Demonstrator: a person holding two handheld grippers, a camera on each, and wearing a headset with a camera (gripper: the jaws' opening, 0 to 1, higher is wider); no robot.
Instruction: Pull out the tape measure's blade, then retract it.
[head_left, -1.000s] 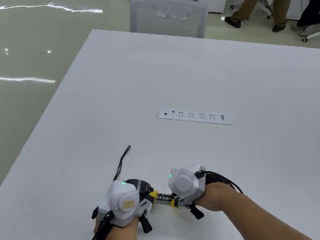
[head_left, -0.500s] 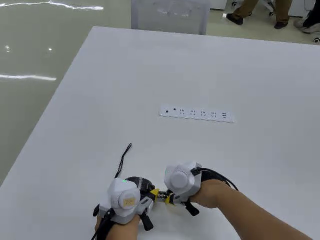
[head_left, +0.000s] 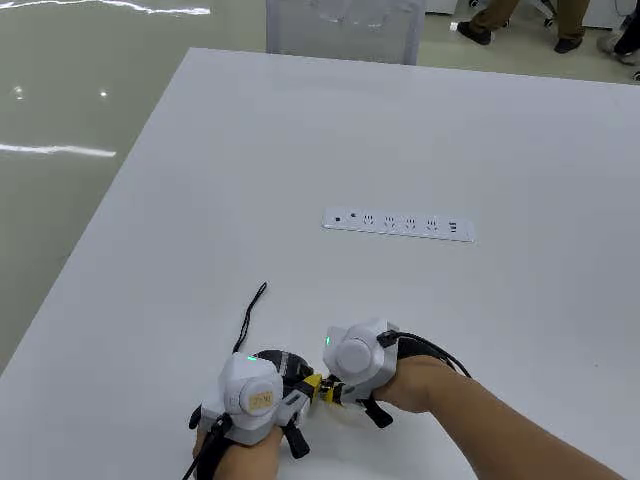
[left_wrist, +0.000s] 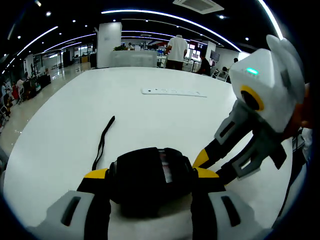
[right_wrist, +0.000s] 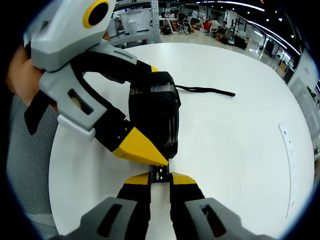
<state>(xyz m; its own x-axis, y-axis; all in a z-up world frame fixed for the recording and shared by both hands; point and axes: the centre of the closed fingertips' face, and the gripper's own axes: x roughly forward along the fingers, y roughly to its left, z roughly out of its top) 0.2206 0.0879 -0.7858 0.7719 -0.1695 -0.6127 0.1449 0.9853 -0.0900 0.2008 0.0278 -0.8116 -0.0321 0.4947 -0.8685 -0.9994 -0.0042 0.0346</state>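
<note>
Bottom centre of the head view: left gripper (head_left: 298, 392) and right gripper (head_left: 335, 390) nose to nose, low over the white table (head_left: 300, 140). A bare forearm runs in from the lower right corner behind the right gripper.

Left gripper's jaws clamp the black tape measure (left_wrist: 150, 180) from both sides, yellow tips against its flanks. The case sits low centre in the left gripper view, on the tabletop.

Right gripper's jaws are drawn nearly together, nipping the end of the blade (right_wrist: 160, 173) just at the case mouth, bottom centre of the right gripper view. A short stub of blade is out, marked with fine graduations.

A black strap (head_left: 250, 315) trails from the case toward the upper left, lying flat on the table.

Centre of the head view: white power strip (head_left: 398, 224), well apart from both grippers.

Top edge: grey chair (head_left: 345, 25) back beyond the far table edge. Legs and shoes of people (head_left: 520, 15) at upper right. Glossy floor (head_left: 60, 120) down the left side.
</note>
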